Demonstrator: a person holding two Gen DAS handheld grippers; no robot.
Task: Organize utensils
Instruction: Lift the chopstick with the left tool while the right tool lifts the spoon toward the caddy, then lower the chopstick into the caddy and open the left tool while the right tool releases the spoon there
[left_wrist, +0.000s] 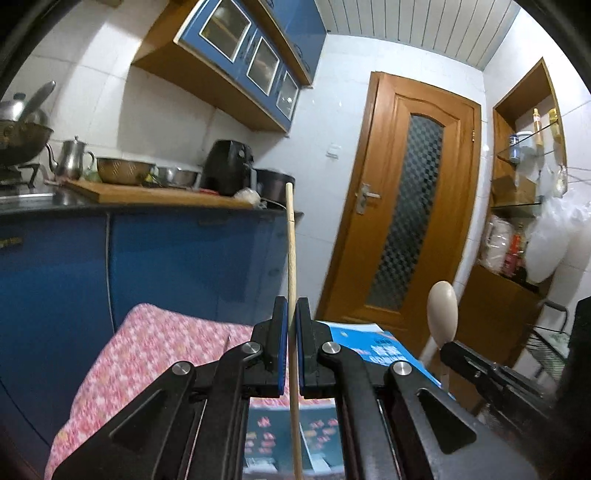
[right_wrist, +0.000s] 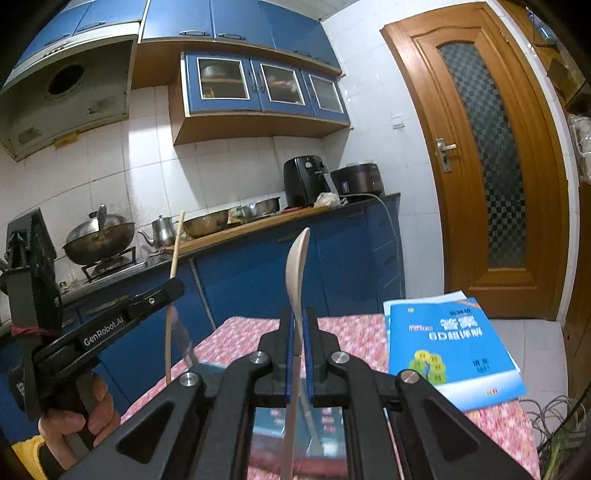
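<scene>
The table under a pink patterned cloth (right_wrist: 343, 332) lies low beneath both tools, its far edge just short of the blue kitchen cabinets (right_wrist: 258, 266), so open air above it is the free room; a blue paperback book (right_wrist: 450, 343) takes its right side; the left gripper (left_wrist: 291, 332) is clamped on a long pale wooden stick (left_wrist: 290, 240), held upright probably to clear the edges; the right gripper (right_wrist: 298, 332) pinches a cream plastic spoon (right_wrist: 298, 266), bowl up.

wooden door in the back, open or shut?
Shut. The wooden door sits flush in its frame in both views, with no gap along the edge by its handle.
</scene>
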